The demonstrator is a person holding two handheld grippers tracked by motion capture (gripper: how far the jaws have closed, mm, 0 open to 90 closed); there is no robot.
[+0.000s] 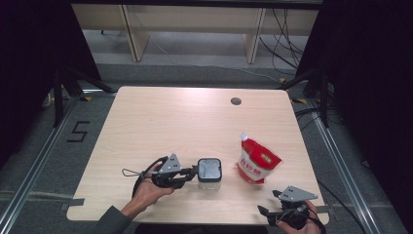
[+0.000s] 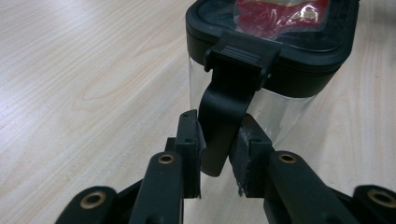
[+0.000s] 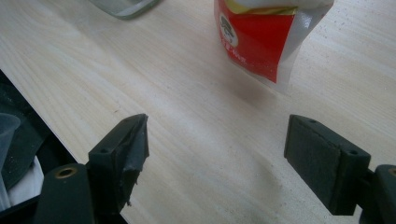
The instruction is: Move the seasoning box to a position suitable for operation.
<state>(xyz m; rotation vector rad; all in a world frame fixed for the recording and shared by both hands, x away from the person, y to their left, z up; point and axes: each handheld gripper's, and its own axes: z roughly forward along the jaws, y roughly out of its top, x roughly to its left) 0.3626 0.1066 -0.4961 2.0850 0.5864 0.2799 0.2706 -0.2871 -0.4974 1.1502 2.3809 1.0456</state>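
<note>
From the high view, the left gripper (image 1: 192, 171) reaches level across the wooden table (image 1: 160, 122) to the near side of a clear container (image 1: 210, 173) with a black lid, while the right gripper (image 1: 267, 212) hangs at the table's near right corner, apart from the red and white pouch (image 1: 256, 160) standing just right of the container. In the left gripper view its jaws are nearly closed and pinch the lid's black latch flap (image 2: 223, 116) between the pads (image 2: 190, 140); in the right gripper view the jaws stand wide apart over bare wood with nothing between them, the pouch (image 3: 261, 42) farther off
</note>
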